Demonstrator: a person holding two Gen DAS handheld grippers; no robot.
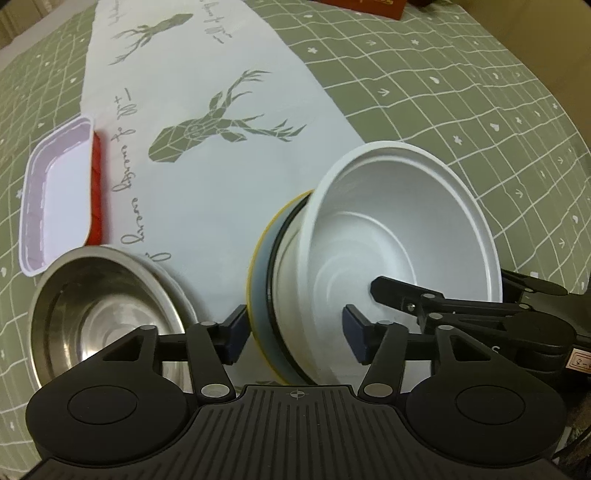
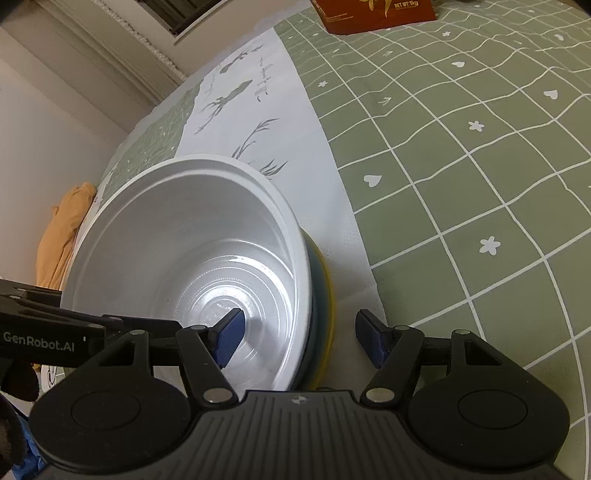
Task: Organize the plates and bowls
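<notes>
A white plastic bowl (image 1: 402,225) sits nested in a stack with a black-rimmed, a grey-blue and a yellow bowl (image 1: 258,280) on the white deer-print runner. My left gripper (image 1: 295,334) is open, its jaws astride the near rim of the stack. My right gripper (image 2: 304,339) is open too, one pad inside the white bowl (image 2: 177,251) and one outside the yellow rim (image 2: 328,295); it also shows in the left wrist view (image 1: 424,299). A steel bowl (image 1: 99,314) stands left of the stack.
A shallow white rectangular tray (image 1: 55,195) lies on a red tray (image 1: 96,184) at the left. A red-brown box (image 2: 373,14) sits at the table's far side. The green checked tablecloth (image 2: 480,184) spreads to the right. An orange cloth (image 2: 62,236) hangs beyond the table's left edge.
</notes>
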